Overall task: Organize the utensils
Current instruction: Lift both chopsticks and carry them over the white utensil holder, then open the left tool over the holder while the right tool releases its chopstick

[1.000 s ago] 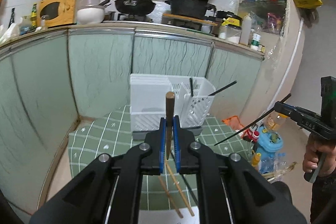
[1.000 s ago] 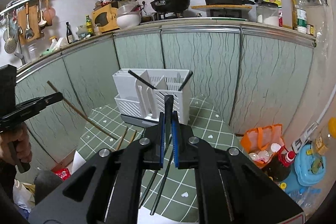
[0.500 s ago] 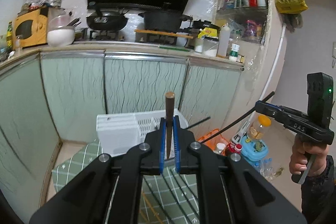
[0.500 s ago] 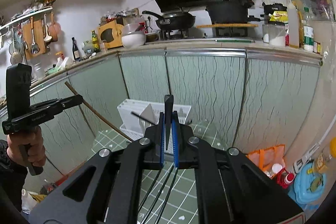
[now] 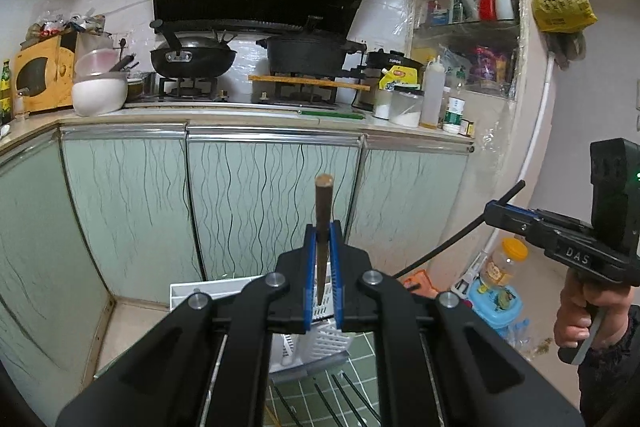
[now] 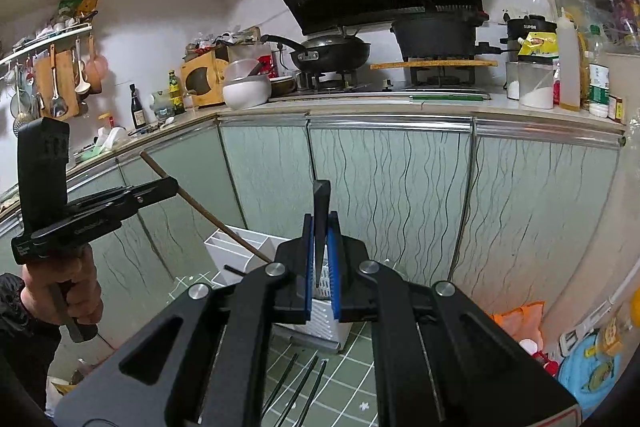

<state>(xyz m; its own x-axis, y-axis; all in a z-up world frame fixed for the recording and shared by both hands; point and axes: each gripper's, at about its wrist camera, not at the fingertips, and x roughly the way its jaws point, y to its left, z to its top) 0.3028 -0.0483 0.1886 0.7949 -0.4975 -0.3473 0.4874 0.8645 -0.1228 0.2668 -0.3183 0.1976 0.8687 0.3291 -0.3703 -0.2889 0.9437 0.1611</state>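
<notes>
- Left tongs (image 5: 322,247), matte black arms with blue pads, are clenched on a round brown wooden chopstick (image 5: 323,211).
- Right tongs (image 6: 321,247) are clenched on a black, square-ended chopstick (image 6: 321,215); seen from the left wrist, their body reads "DAS".
- Thin black chopsticks (image 6: 304,379) lie loose on the green checked cloth (image 6: 356,343) of the desk.
- Beyond both tongs a white slotted plastic utensil holder (image 6: 248,247) stands on that cloth.
- Pale green cabinet doors (image 5: 260,195) carry wavy black lines.
- On the far counter a black appliance (image 6: 530,27) reads "SUPOR".
</notes>
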